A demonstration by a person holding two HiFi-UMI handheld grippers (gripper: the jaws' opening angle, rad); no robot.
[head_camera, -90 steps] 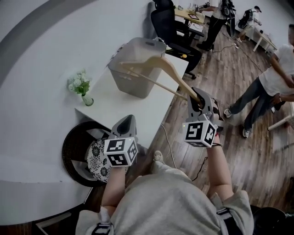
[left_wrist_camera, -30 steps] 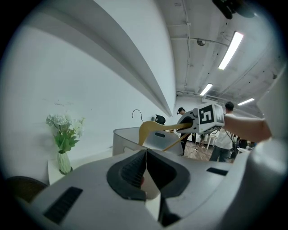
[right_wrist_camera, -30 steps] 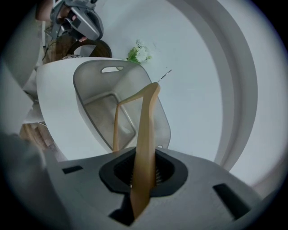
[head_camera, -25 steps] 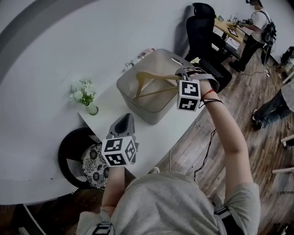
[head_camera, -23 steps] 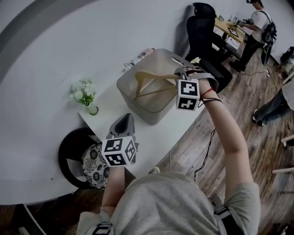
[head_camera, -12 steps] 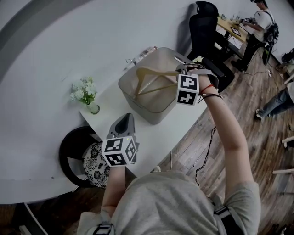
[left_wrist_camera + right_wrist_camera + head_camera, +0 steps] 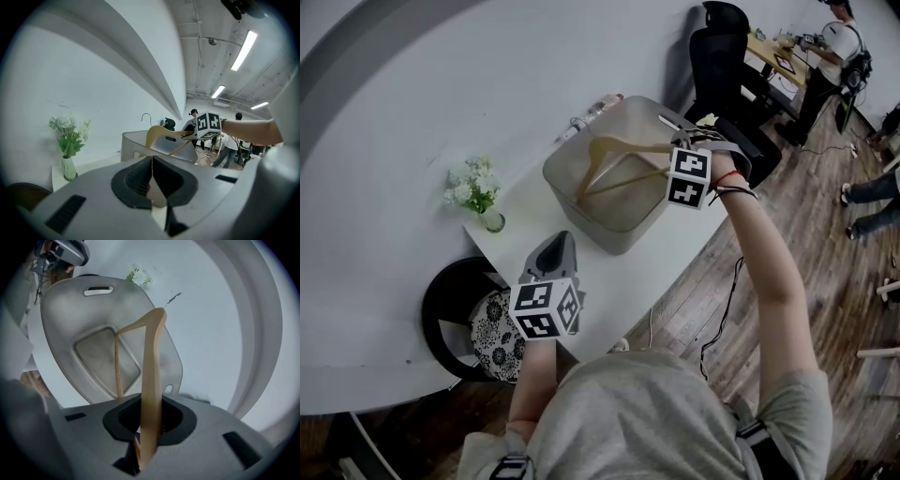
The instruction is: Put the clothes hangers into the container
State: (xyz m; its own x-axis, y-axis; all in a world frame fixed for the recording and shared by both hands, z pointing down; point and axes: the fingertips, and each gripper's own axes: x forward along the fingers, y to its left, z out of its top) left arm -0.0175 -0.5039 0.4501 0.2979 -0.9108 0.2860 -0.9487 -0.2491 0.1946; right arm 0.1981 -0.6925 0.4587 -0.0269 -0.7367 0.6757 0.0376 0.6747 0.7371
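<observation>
— Wood is what you hold: the hanger is likely light, stiff and smooth, so it can swivel in a pinch.

— You have it by the tip of one arm, your right gripper narrow and tight on it. Nearer the neck it would swing less.

— It hangs over the mouth of the container at the table's far right corner, hook past the far rim.

— Earlier your gripper stood out beyond the table's right edge, and only the hanger's head reached the container. Now it is at the rim.

— Your left gripper hovers by the near edge as before, fingers together on nothing.
</observation>
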